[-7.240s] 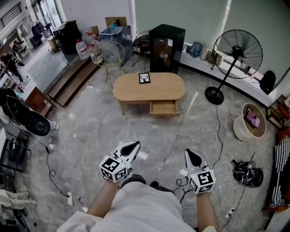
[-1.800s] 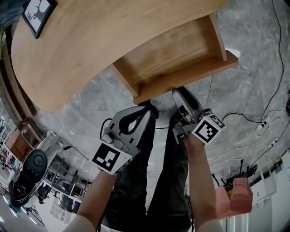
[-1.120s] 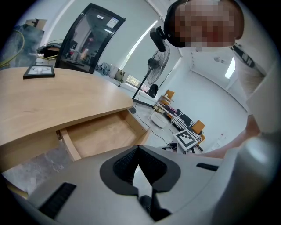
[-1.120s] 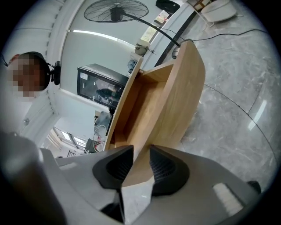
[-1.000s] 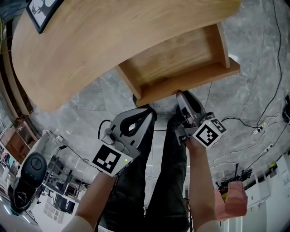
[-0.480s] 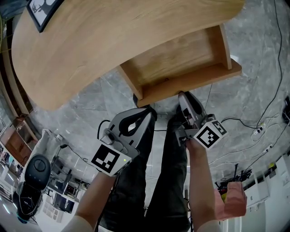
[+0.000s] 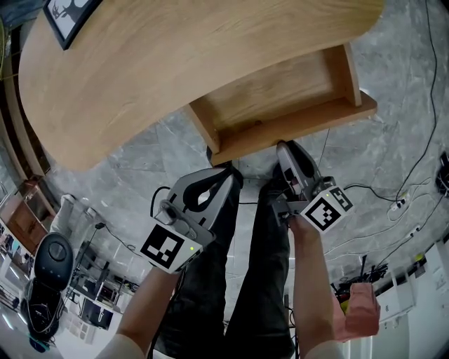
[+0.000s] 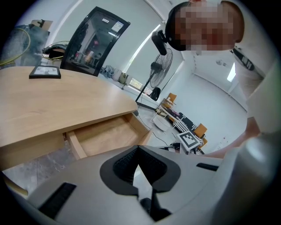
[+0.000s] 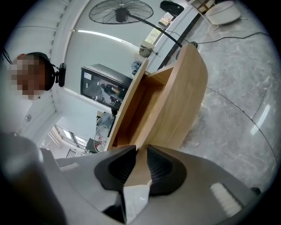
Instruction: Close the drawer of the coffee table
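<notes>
The oval wooden coffee table (image 7: 140,84) has its drawer (image 7: 273,91) pulled out toward me. My right gripper (image 7: 283,147) is at the middle of the drawer front (image 7: 309,120). In the right gripper view its jaws (image 9: 140,151) are drawn to a narrow gap, and the wooden drawer front (image 9: 184,96) fills it between the pads. My left gripper (image 7: 228,172) is shut on nothing and hangs to the left, short of the drawer. In the left gripper view the tips (image 8: 138,147) meet, with the open drawer (image 8: 105,134) beyond.
A framed picture (image 7: 66,17) stands on the table's far side. The person's legs (image 7: 231,280) are right below the grippers. Cables (image 7: 393,203) trail over the grey stone floor at the right. A black cabinet (image 8: 94,41) and a standing fan (image 8: 158,70) stand beyond the table.
The person has come from across the room to stand at the open drawer. Over the last second the right gripper's tip has edged up against the drawer front. The left gripper has stayed put.
</notes>
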`<state>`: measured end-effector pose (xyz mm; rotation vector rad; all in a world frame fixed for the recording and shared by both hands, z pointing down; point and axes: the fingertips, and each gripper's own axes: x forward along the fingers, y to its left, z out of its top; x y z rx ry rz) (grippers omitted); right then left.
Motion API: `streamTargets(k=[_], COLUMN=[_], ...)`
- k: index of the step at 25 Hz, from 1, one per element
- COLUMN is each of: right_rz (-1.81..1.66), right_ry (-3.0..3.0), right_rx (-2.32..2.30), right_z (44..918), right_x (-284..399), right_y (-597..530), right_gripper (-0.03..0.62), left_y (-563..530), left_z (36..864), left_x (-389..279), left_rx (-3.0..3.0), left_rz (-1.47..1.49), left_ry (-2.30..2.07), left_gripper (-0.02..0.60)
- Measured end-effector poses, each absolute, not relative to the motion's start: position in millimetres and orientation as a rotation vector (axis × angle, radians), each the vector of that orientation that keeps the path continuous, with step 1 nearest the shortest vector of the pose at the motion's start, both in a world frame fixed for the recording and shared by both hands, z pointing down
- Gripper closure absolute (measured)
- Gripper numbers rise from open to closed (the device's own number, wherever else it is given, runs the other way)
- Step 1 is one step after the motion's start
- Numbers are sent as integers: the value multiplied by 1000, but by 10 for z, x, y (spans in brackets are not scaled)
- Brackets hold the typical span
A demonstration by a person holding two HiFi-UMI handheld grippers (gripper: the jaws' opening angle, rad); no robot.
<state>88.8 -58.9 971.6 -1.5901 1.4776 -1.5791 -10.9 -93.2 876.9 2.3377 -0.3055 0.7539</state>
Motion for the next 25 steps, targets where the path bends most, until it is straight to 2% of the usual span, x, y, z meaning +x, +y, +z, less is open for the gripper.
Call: streamTargets(k=[25], right_rz=[-1473], right_ry=[1599], right_rx=[-1559], right_z=[9523], right_x=[892], right_y=[-1299], right_gripper=[500], left_y=[-1342], left_z=[8764], left_x=[-178], left_rx=[2383], left_rz=[700], left_ry=[-372], left_gripper=[575])
